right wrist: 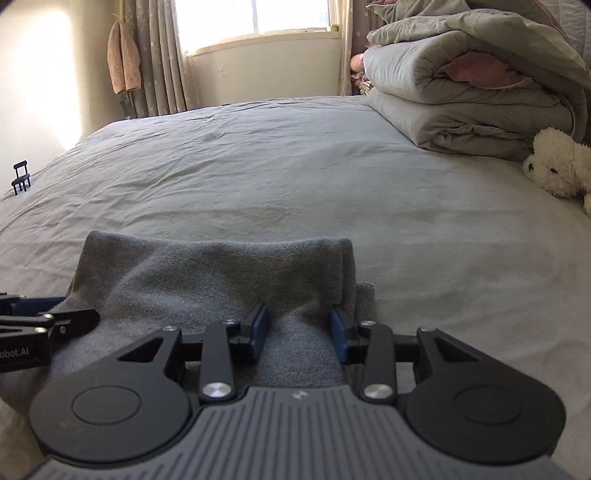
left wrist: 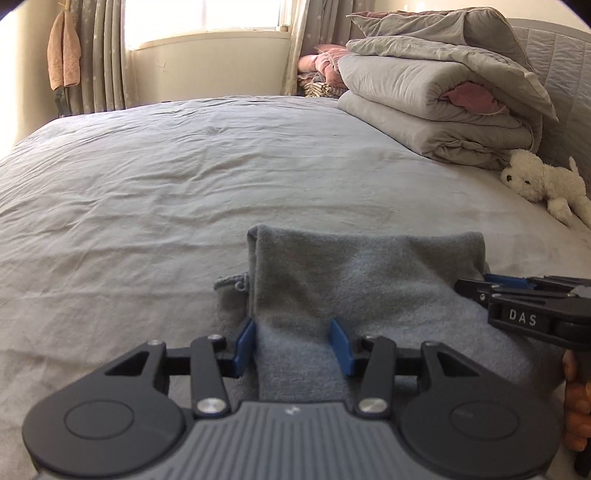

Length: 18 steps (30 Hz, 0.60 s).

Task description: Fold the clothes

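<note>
A folded grey knit garment [left wrist: 354, 280] lies on the grey bed sheet, near the front edge; it also shows in the right wrist view [right wrist: 221, 273]. My left gripper [left wrist: 291, 343] is open, its blue pads astride the garment's left part. My right gripper [right wrist: 301, 330] is open, its pads astride the garment's right edge. The right gripper shows at the right of the left wrist view [left wrist: 517, 295], and the left gripper at the left of the right wrist view [right wrist: 44, 325]. The near part of the garment is hidden under the grippers.
A stack of folded grey duvets [left wrist: 443, 92] sits at the back right by the headboard, with a white plush dog [left wrist: 543, 181] beside it. The bed sheet [left wrist: 184, 177] stretches ahead to a window with curtains [left wrist: 207, 22]. A small black stand [right wrist: 21, 177] is at the bed's left edge.
</note>
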Each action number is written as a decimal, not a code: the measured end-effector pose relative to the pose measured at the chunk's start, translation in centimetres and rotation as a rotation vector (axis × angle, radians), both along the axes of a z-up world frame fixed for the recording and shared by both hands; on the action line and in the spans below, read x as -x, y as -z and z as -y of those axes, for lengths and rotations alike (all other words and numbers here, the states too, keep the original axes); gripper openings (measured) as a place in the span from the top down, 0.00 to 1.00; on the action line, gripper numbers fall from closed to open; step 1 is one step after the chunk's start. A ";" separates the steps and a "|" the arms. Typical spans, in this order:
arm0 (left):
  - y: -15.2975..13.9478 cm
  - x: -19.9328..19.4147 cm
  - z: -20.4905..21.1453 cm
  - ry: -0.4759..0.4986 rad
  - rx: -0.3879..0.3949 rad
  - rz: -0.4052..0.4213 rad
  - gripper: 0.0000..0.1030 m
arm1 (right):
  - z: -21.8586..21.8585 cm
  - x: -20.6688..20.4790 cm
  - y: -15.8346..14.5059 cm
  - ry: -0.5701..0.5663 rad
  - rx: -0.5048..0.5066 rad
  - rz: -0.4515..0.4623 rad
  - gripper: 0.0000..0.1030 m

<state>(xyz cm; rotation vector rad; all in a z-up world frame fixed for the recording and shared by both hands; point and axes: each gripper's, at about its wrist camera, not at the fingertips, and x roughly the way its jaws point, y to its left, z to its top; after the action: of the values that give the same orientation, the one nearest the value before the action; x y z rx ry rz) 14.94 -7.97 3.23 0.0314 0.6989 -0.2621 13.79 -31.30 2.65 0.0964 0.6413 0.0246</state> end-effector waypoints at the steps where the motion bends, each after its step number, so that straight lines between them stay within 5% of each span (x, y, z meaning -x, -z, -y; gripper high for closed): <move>1: -0.5 0.3 -0.2 -0.011 -0.002 0.002 0.55 | 0.4 0.3 -0.7 0.006 -0.024 0.003 0.57; 5: -0.6 1.6 -0.4 -0.025 -0.006 0.006 0.55 | 0.3 2.7 -2.4 -0.041 -0.041 0.059 0.57; 8: 0.0 2.6 -0.4 -0.027 -0.008 0.008 0.56 | -1.1 3.4 -0.2 -0.086 -0.081 -0.020 0.56; 10: 0.3 3.3 -0.4 -0.028 -0.009 0.009 0.55 | -2.5 4.2 1.1 -0.082 0.009 0.025 0.56; 15: 0.1 4.7 -0.6 -0.021 -0.011 0.009 0.56 | -1.4 4.7 -1.2 -0.043 -0.071 -0.031 0.56; 18: -1.1 5.7 -0.6 0.006 -0.025 0.039 0.56 | -1.6 6.6 -2.1 -0.090 -0.022 -0.044 0.51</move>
<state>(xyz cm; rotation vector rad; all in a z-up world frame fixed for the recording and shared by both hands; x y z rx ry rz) 9.28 -7.36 4.32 0.0624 0.6629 -0.2584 7.23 -29.67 4.71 0.0894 0.6889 0.1165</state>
